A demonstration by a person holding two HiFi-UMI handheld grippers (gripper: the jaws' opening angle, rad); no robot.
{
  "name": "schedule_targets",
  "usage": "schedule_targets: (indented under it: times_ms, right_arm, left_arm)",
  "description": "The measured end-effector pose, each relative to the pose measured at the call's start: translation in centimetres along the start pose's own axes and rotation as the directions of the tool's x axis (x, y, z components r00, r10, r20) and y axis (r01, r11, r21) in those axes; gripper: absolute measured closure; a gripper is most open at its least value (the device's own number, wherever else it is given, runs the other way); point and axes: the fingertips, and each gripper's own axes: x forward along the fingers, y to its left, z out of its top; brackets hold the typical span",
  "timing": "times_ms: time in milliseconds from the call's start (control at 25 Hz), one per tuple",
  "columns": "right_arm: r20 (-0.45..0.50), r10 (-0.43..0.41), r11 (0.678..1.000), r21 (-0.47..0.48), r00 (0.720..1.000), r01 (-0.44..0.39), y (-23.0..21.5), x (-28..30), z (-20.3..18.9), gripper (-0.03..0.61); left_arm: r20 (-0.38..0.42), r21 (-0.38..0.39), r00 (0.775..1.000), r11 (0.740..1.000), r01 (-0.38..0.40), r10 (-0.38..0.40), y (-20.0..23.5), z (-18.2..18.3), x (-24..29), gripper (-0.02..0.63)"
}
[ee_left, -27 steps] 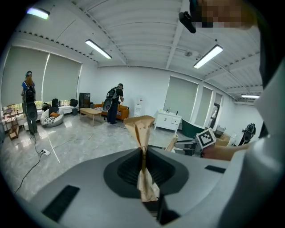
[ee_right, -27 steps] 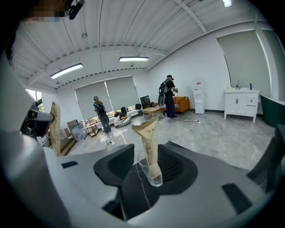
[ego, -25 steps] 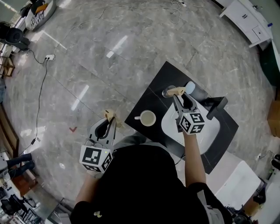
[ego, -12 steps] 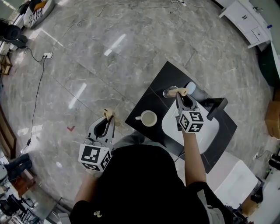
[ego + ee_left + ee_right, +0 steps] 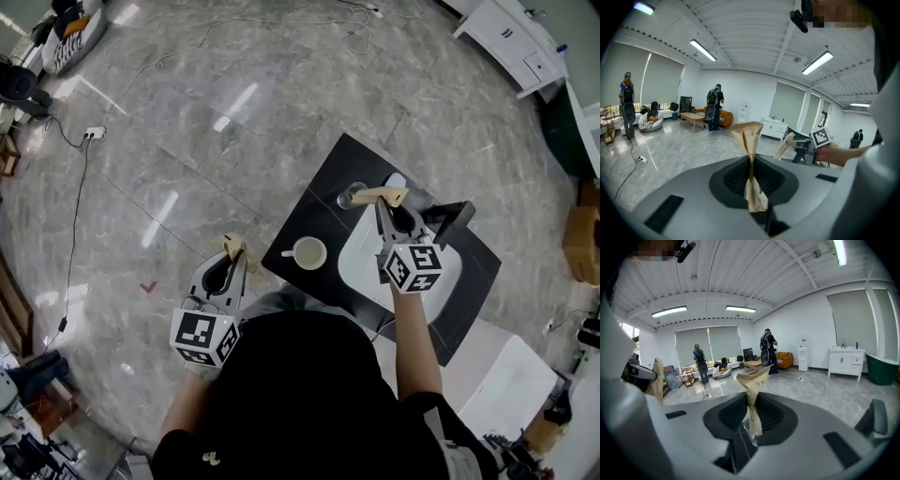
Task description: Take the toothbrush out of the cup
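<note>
A clear glass cup (image 5: pixel 350 198) stands near the far corner of the black table (image 5: pixel 309 211). Just right of it and above it is my right gripper (image 5: pixel 384 196), its tan pads pressed together. In the right gripper view a thin clear piece, which I take for the toothbrush (image 5: pixel 750 430), shows low between the closed pads of that gripper (image 5: pixel 752 376). Little else of the toothbrush can be made out. My left gripper (image 5: pixel 234 249) hangs over the floor left of the table. It (image 5: pixel 749 136) is shut with nothing in it.
A white mug (image 5: pixel 307 252) and a white mat (image 5: pixel 441 281) lie on the table, with a dark bar-shaped object (image 5: pixel 452 223) at the mat's far edge. A white cabinet (image 5: pixel 506 37) stands far right. Cables run across the floor. Two people (image 5: pixel 768 350) stand far off.
The right gripper's jaws have closed beside the cup and the gripper has risen a little. The cup, the mug and the left gripper have kept their places.
</note>
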Motion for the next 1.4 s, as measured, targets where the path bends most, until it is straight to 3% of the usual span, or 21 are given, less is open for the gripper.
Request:
schedule_targets:
  times_ms: [400,680,1120,1400]
  right_arm:
    - [0.122,-0.043,0.996,0.086,0.992,0.033,-1.2,-6.3,3.8,0.503]
    - [0.151,-0.171,0.979,0.142,0.974,0.15,-4.1,-13.0,3.7,0.503]
    - [0.168,-0.31,0.944,0.166,0.936,0.283,-7.3,-23.5,2.9,0.503]
    - [0.156,-0.373,0.922,0.174,0.915,0.346,-9.1,-29.3,0.9,0.503]
  left_arm:
    - [0.007,0.058,0.995,0.994,0.095,-0.095,-3.0,1.3,1.4,0.574]
    - [-0.016,0.111,0.979,0.972,0.205,-0.205,-6.5,1.5,3.7,0.573]
    - [-0.048,0.173,0.936,0.92,0.351,-0.348,-14.2,1.6,7.3,0.573]
    - [-0.087,0.208,0.898,0.874,0.439,-0.431,-20.2,0.6,8.9,0.572]
